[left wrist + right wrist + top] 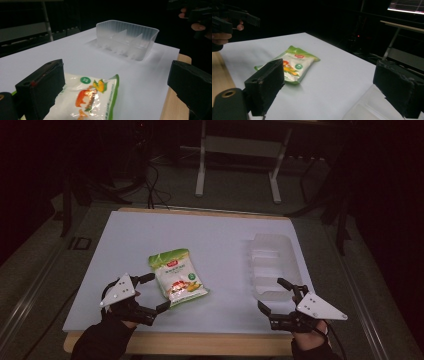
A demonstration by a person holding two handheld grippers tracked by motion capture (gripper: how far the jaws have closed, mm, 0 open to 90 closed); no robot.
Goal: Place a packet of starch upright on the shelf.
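The bag [177, 277] lay flat on the sheet [215, 245], well left of the tray [274, 265]. The left gripper [150, 293] sat just beside the bag — jaws wide, empty. The right gripper [275, 294] hung just below the tray — also spread, holding nothing.

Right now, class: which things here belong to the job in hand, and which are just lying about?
In the job:
- snack bag, beside the open left gripper
- clear tray, just ahead of the open right gripper

Lying about:
- white sheet covering the table
- metal frame on the floor beyond
- cables on the floor
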